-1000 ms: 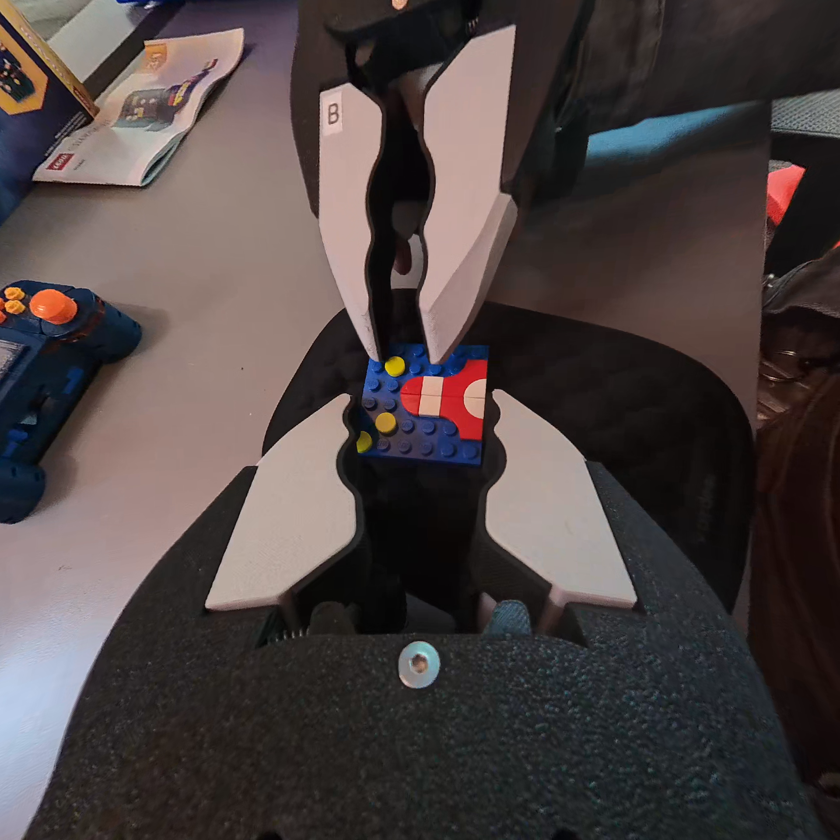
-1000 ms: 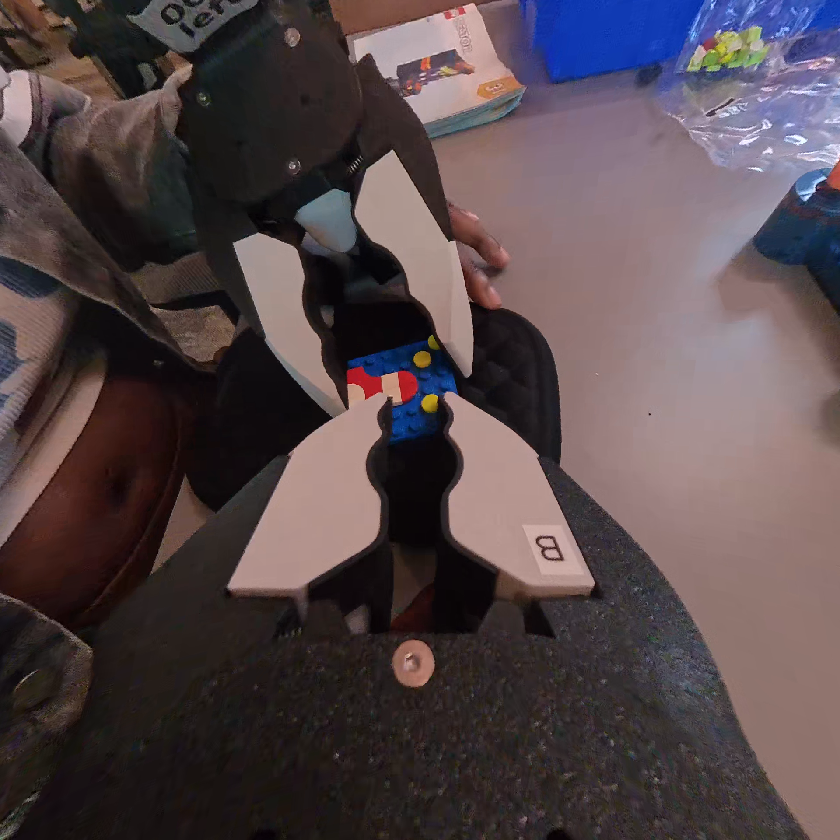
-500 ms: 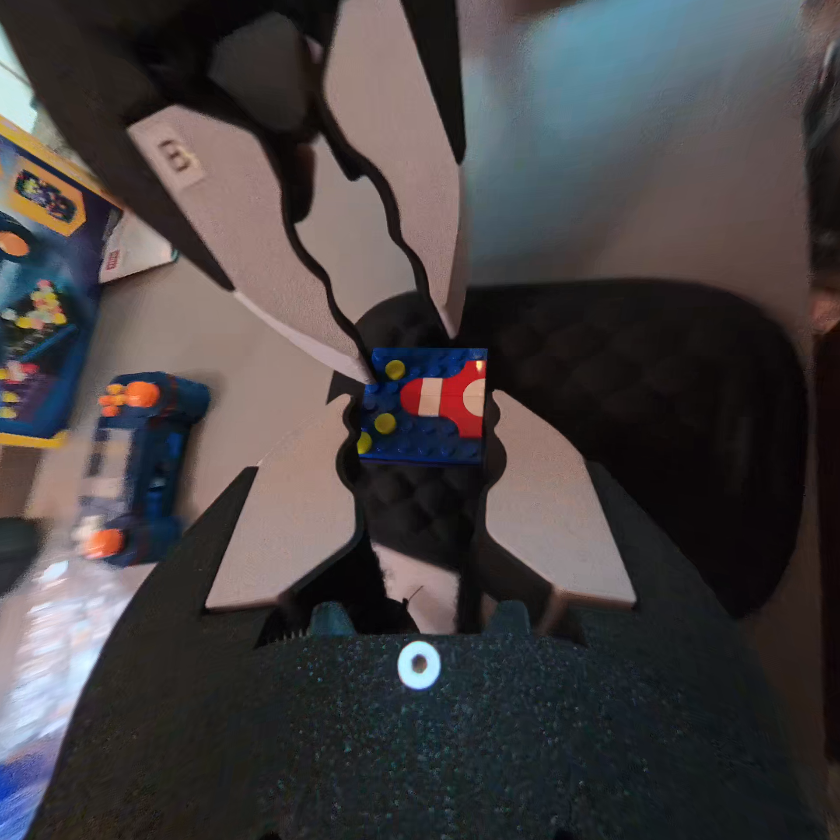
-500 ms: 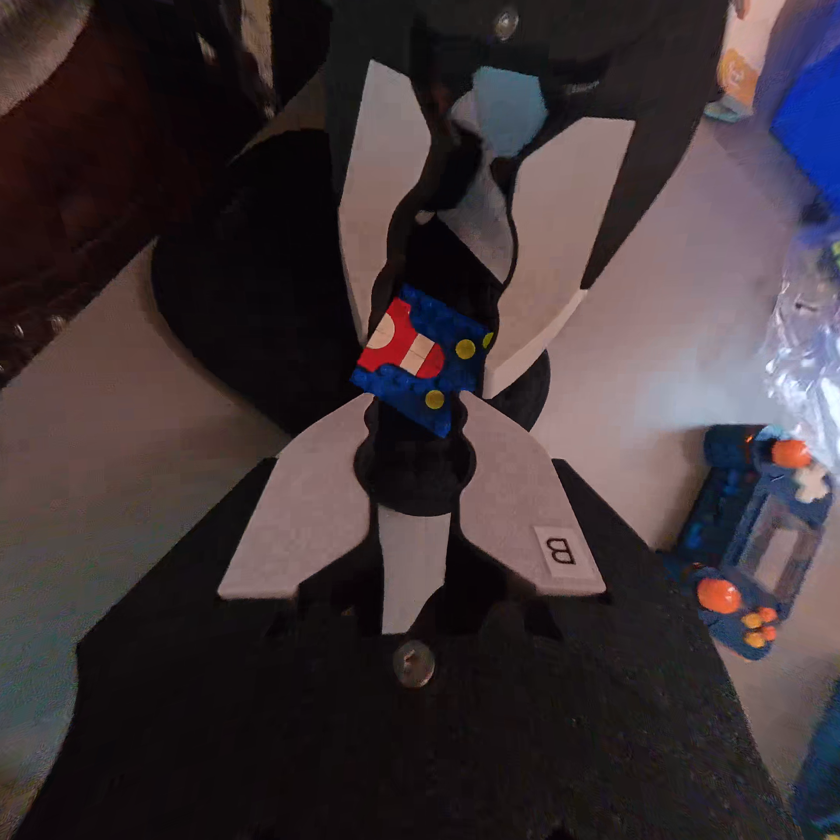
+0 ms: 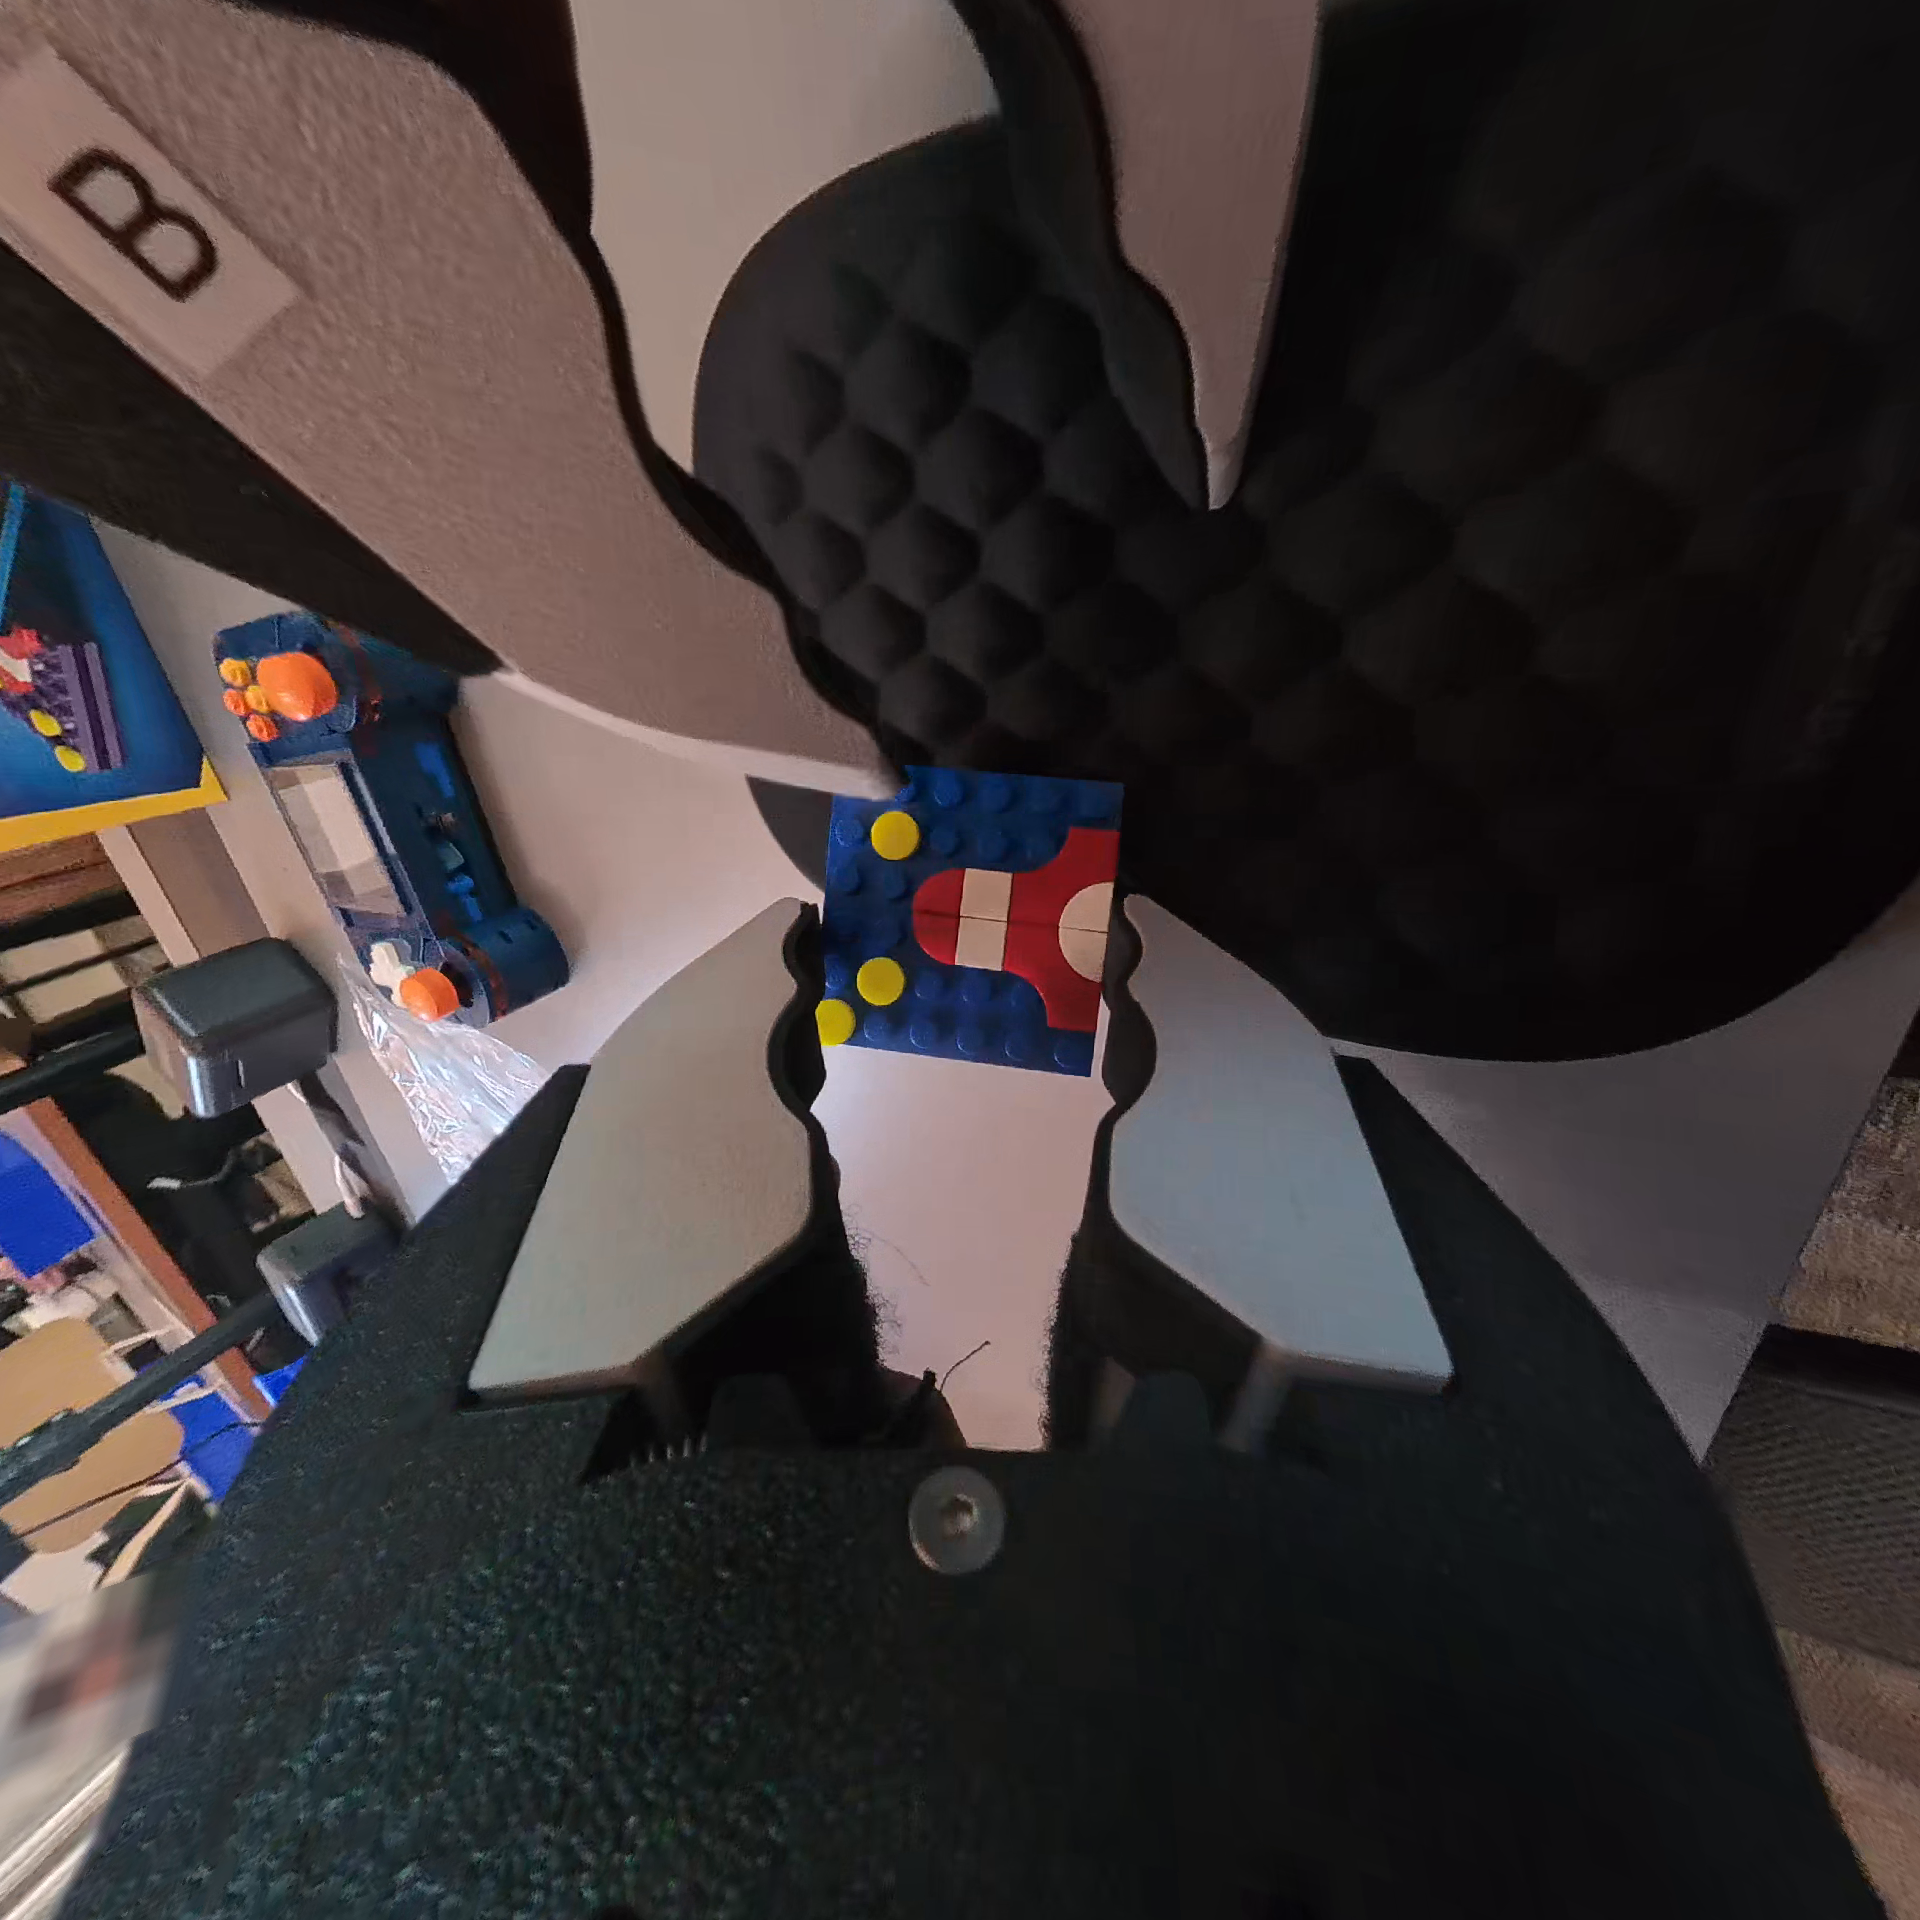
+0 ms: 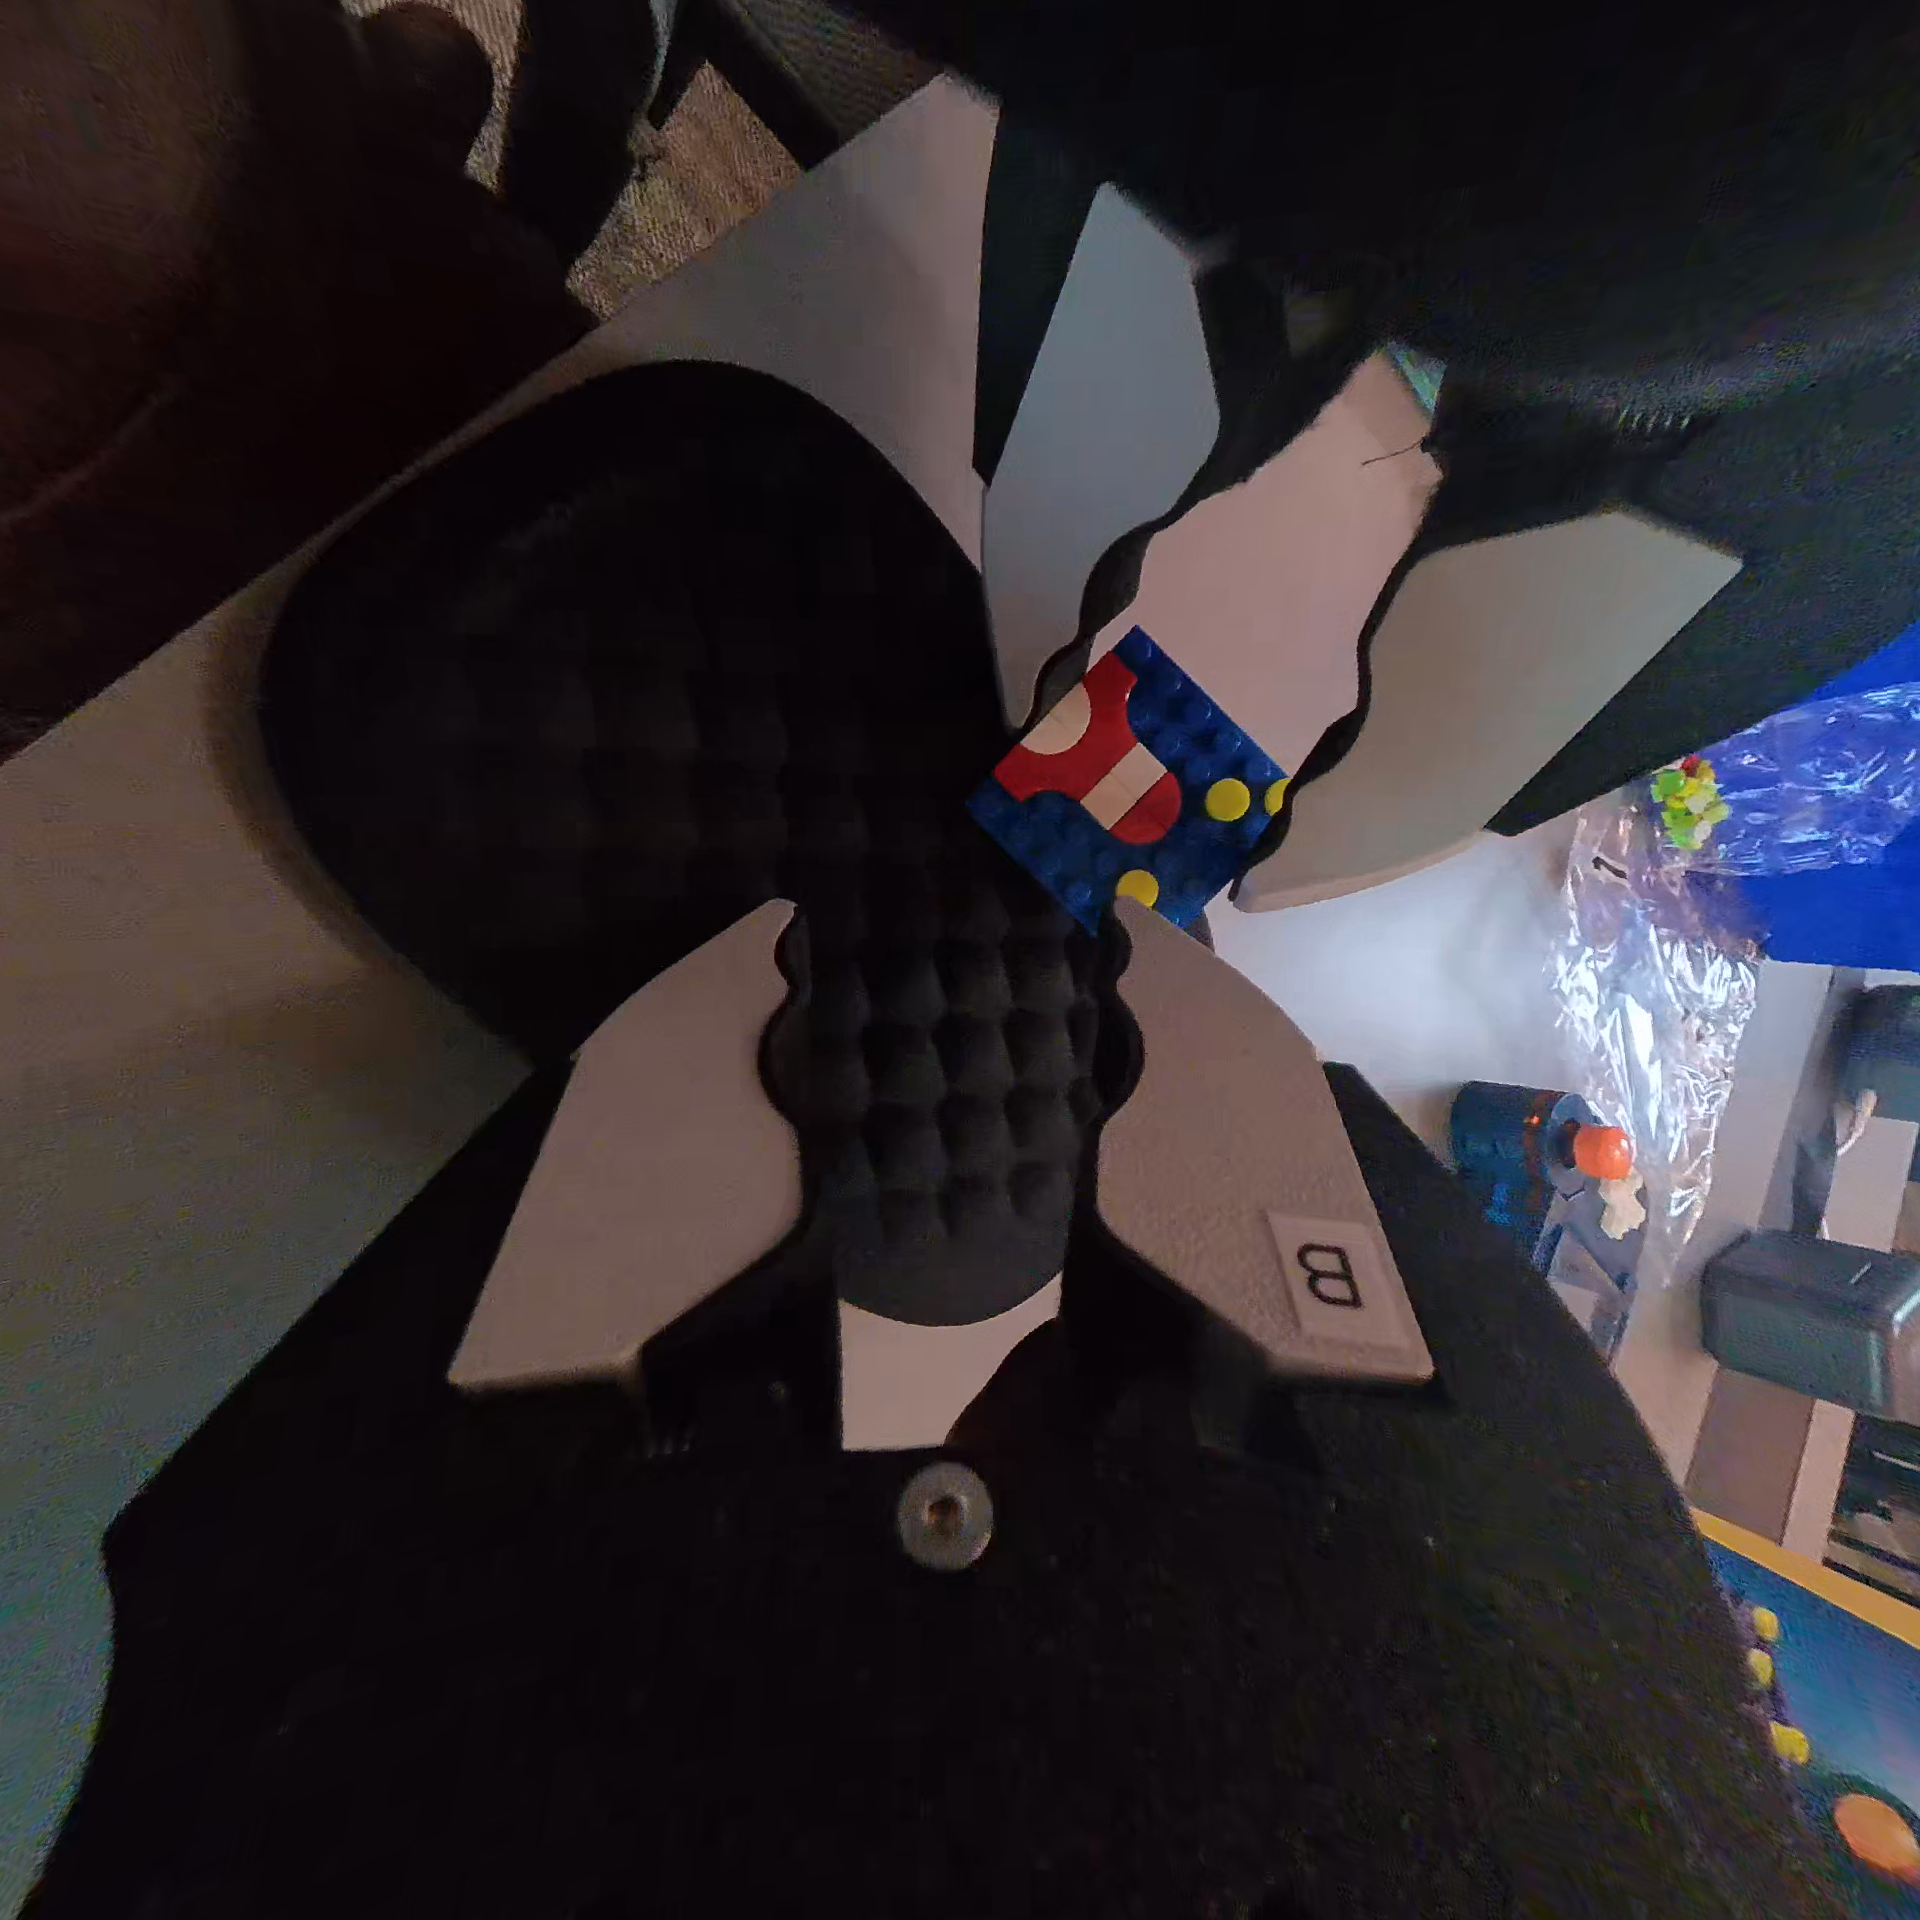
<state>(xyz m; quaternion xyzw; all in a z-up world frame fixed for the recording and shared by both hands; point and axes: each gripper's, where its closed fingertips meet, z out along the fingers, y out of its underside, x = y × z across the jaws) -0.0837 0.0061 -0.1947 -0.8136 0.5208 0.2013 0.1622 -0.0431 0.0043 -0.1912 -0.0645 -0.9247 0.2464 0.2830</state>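
My left gripper is shut on a blue studded plate with a red and white tile pattern and three yellow round studs. It holds the plate by two opposite edges, in the air above the table. The plate also shows in the right wrist view. My right gripper is open and empty, its jaws spread wide. One of its fingertips touches the plate's corner near a yellow stud. The other fingertip is well clear of the plate.
A black quilted pad lies on the grey table beneath the grippers. A dark blue brick-built handheld console, a clear plastic bag and a dark grey box lie to one side. A blue set box stands beyond.
The plate has gone from just above the pad to higher in the air, both grippers turning with it. The right gripper's jaws have spread wider. The left gripper keeps its hold.
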